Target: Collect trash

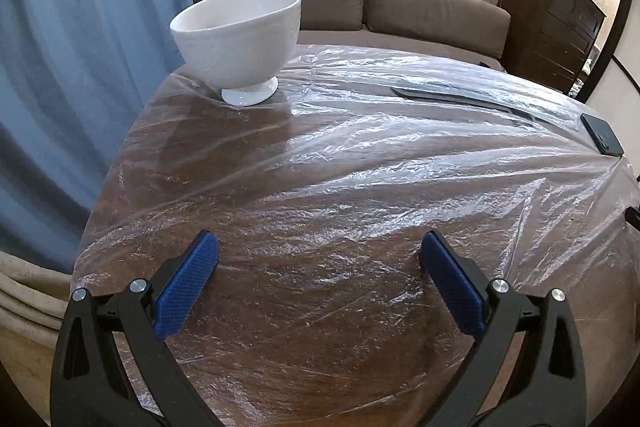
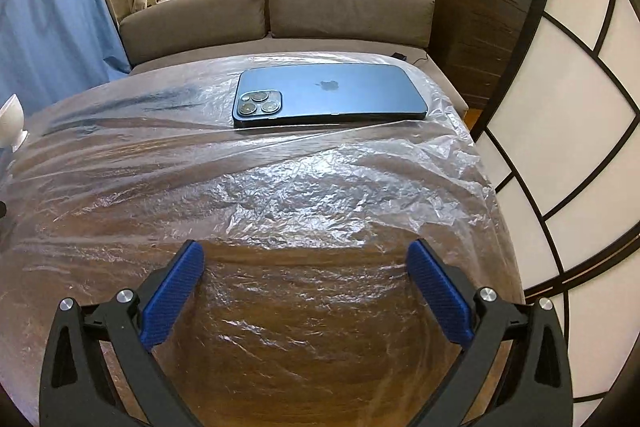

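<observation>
Plastic sheet (image 1: 360, 155) covers table under white bowl (image 1: 240, 39); both claws (image 1: 318, 259) (image 2: 306, 267) spread, empty.

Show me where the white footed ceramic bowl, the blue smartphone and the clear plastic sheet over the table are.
White footed ceramic bowl (image 1: 240, 39): left wrist view, on its outer side wall.
Blue smartphone (image 2: 340, 95): right wrist view, on its back panel.
Clear plastic sheet (image 2: 320, 187): right wrist view, on a crinkled patch in front of the phone.
</observation>
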Demonstrator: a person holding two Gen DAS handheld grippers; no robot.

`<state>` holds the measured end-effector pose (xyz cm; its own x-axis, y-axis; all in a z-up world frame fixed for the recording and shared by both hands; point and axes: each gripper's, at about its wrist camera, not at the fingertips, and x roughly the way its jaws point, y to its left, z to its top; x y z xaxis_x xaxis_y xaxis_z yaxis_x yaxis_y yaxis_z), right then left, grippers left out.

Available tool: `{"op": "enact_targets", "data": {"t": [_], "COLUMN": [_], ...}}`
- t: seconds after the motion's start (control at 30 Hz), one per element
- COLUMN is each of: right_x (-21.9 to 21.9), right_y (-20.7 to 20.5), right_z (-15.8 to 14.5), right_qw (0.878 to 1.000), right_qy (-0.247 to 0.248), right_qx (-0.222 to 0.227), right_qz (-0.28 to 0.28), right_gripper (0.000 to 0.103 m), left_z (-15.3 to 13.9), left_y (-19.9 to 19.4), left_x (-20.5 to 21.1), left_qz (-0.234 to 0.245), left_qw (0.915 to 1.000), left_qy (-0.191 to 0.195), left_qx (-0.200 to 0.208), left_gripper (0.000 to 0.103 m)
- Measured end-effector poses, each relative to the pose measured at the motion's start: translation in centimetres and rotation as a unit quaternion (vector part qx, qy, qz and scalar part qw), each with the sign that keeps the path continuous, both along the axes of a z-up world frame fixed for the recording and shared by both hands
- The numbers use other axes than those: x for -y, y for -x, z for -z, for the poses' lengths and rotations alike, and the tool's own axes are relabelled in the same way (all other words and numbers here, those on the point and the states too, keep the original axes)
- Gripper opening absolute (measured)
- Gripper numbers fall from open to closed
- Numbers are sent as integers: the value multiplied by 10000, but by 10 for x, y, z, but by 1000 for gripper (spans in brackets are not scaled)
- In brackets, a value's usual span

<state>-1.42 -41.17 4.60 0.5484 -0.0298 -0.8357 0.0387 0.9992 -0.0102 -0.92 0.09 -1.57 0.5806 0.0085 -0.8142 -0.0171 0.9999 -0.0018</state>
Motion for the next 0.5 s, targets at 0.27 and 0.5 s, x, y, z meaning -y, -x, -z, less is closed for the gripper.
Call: {"op": "enact_targets", "data": {"t": [0.27,0.5], "right_x": [0,0], "right_y": [0,0], "right_z": [0,0], "right_qw": [10000,10000], "right_qy": [-3,-4], "right_qx": [3,2], "right_qz": [1,0], "right_gripper": [99,99], "left_z": [0,0], "left_y": [-1,-1], "left_x": [0,0], "left_qz": [1,1], "left_qw": [10000,10000], "left_qy": [0,1], "left_qx": [-1,-1], "left_gripper": [102,102]}}
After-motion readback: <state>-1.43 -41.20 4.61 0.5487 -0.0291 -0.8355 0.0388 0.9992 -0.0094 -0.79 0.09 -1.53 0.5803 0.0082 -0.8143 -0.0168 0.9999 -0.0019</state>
